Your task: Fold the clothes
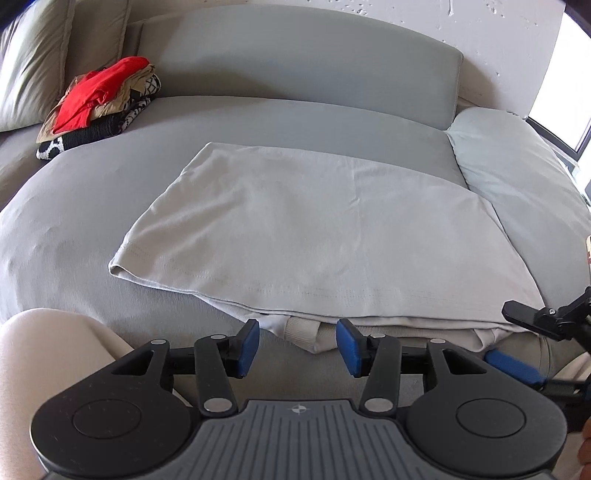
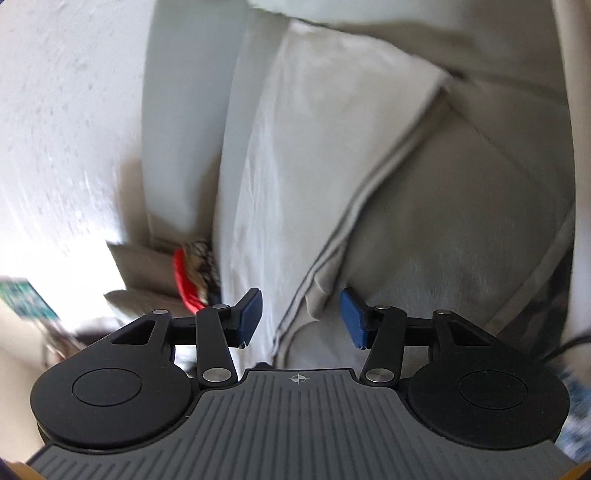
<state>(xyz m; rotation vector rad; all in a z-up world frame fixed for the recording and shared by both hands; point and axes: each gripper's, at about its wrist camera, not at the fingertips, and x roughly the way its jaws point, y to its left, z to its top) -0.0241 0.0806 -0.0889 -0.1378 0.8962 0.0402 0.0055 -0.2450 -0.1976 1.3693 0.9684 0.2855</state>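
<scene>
A pale grey T-shirt (image 1: pixel 295 229) lies folded flat on the grey sofa seat (image 1: pixel 74 221), its stitched hem facing me. My left gripper (image 1: pixel 298 345) hovers at the near edge, jaws open, with the ribbed collar fold (image 1: pixel 301 334) just beyond the blue pads (image 1: pixel 247 347), which do not touch it. My right gripper (image 1: pixel 517 339) comes in from the right at the shirt's near right corner. The right wrist view is rolled sideways and blurred. There the right gripper (image 2: pixel 301 317) stands open, a folded edge of the T-shirt (image 2: pixel 295 147) running between its pads without being pinched.
A pile of folded clothes topped in red (image 1: pixel 99 99) sits at the sofa's back left, beside a beige cushion (image 1: pixel 29 62). A pale pillow (image 1: pixel 517 177) lies to the right. The sofa backrest (image 1: pixel 314 62) and white wall (image 1: pixel 406 18) stand behind. A person's leg (image 1: pixel 44 354) is near left.
</scene>
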